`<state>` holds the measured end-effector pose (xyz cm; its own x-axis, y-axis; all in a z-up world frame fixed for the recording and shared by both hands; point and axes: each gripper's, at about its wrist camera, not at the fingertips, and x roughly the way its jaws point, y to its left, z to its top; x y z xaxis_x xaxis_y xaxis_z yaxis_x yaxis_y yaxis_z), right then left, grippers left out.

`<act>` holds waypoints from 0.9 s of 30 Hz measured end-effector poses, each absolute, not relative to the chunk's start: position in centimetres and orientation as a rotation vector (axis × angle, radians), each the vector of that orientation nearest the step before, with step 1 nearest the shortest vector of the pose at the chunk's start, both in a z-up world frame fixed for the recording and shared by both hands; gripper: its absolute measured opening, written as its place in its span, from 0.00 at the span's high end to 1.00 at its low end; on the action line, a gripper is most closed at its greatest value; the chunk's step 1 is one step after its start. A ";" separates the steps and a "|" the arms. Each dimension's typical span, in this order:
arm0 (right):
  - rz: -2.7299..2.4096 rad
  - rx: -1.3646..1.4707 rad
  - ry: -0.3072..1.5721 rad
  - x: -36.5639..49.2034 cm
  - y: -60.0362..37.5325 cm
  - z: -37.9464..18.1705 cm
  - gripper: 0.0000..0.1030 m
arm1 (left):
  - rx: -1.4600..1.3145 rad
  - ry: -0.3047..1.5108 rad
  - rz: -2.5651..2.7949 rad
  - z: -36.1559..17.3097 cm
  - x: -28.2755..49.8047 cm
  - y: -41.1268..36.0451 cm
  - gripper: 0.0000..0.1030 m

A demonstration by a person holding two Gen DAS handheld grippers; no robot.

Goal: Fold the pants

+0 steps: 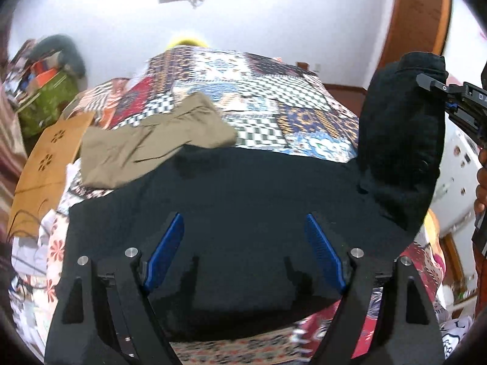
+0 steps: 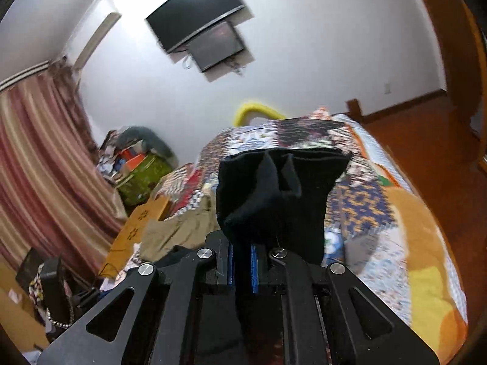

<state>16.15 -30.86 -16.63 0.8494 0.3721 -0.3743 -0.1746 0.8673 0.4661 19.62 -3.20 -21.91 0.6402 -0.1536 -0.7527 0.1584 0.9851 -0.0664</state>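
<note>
Pants (image 1: 243, 200), black, spread on quilt (image 1: 274, 97), one end lifted off it. Right gripper (image 2: 242, 261) clamped on that end, raised above quilt. Left gripper (image 1: 245, 252) wide apart over flat part, gripping nothing. Khaki garment (image 1: 146, 146) on quilt, touching pants' far edge. Green box (image 2: 143, 179) beside quilt, heaped with clutter. Bare quilt beyond pants.

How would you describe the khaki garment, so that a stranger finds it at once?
Start from the bed with the patchwork quilt. On its left side, beside the wooden board, lie the khaki pants, crumpled and flat. They alone are tan; the black pants next to them are dark, with one end lifted by the right gripper.
</note>
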 end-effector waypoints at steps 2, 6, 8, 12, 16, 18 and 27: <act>0.334 0.411 0.483 16.9 -29.2 -16.2 0.93 | -0.019 0.859 -0.156 -22.1 19.4 -1.7 0.21; 0.411 0.370 0.512 18.2 -25.8 -16.1 0.93 | -0.060 0.862 -0.105 -22.6 18.9 1.1 0.21; 0.456 0.353 0.538 18.7 -23.9 -16.6 0.93 | -0.078 0.863 -0.085 -22.8 18.6 2.4 0.21; 0.536 0.317 0.623 19.5 -20.1 -18.6 0.93 | -0.106 0.869 -0.053 -23.1 18.0 4.1 0.21; 0.601 0.261 0.734 19.4 -17.0 -21.8 0.93 | -0.110 0.875 -0.042 -23.3 17.8 4.4 0.21; 0.624 0.233 0.784 19.1 -16.2 -23.1 0.93 | -0.107 0.877 -0.040 -23.5 17.9 4.4 0.21; 0.639 0.138 0.986 18.1 -14.3 -27.3 0.87 | -0.070 0.860 -0.070 -22.6 18.0 2.5 0.21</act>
<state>18.12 -14.32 -27.29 0.3867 0.5601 -0.7327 -0.4394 0.8104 0.3876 17.99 2.48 -22.63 0.6501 -0.0896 -0.7546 0.0333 0.9954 -0.0895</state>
